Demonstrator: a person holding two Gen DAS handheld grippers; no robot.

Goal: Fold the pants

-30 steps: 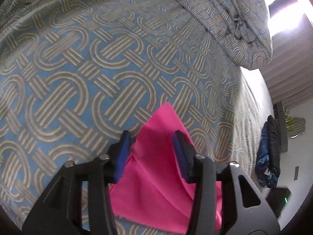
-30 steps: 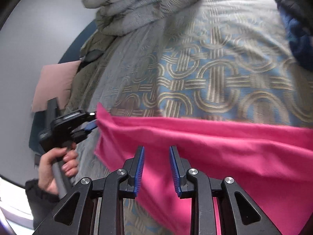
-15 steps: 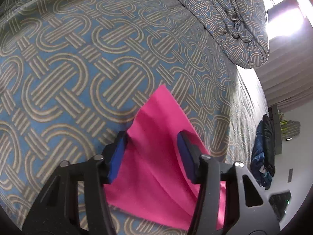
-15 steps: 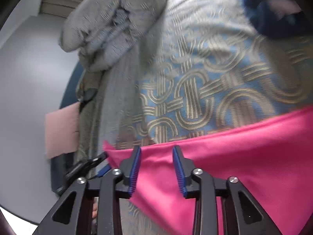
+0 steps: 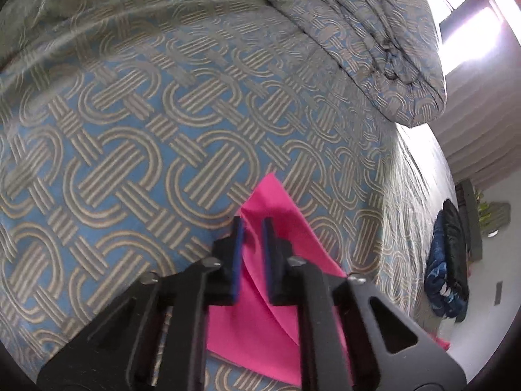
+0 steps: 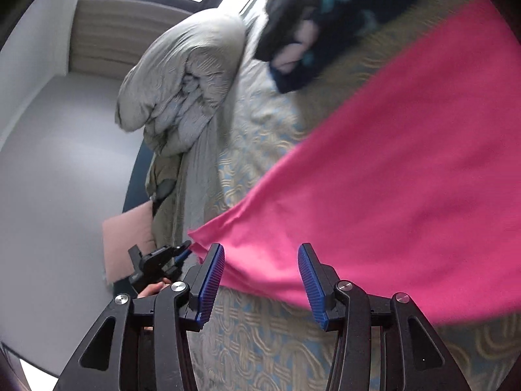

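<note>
Narrowed since before, the left gripper (image 5: 250, 224) is pinched on the pants (image 5: 276, 202) corner, the right gripper (image 6: 260, 254) held wide, so an edge grasp seems needed next.

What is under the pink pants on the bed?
Under the pink pants lies the blue patterned bedspread; it shows all around the cloth. The part of it directly beneath the pants is covered, so anything there cannot be seen.
</note>
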